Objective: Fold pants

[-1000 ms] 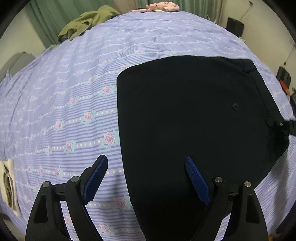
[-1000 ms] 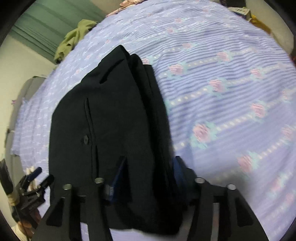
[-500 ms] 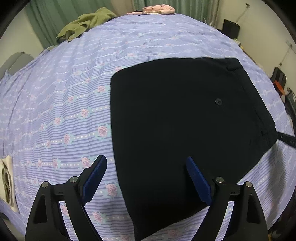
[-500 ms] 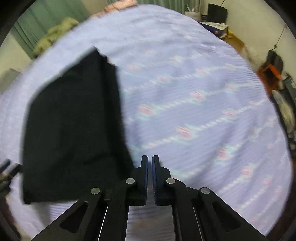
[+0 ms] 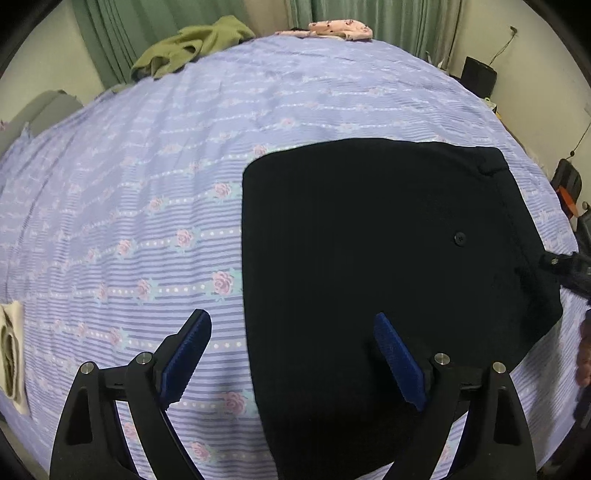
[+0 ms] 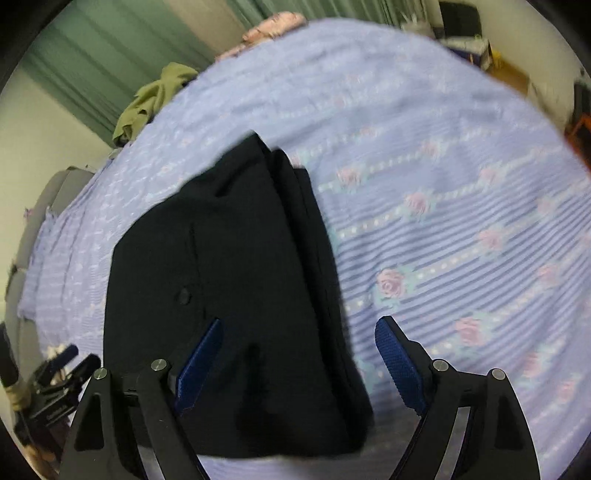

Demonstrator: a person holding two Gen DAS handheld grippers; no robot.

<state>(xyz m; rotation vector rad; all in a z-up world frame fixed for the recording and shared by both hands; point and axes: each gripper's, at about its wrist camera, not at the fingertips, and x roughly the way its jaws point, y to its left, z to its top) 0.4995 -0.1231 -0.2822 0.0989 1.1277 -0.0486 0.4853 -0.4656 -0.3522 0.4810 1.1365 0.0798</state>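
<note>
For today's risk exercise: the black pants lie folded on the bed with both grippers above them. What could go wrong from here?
1. The right gripper, jaws just opened, straddles the layered edge of the black pants; pinching only the top layers could undo the fold.
2. The left gripper straddles the pants' edge and the bedsheet, so it might catch the sheet too.

The bed (image 5: 155, 192) carried a lilac striped sheet with pink roses. On it lay the folded black pants (image 5: 369, 258) near the front, and an olive green garment (image 5: 188, 48) and a pink floral cloth (image 5: 340, 30) at the far edge.
</note>
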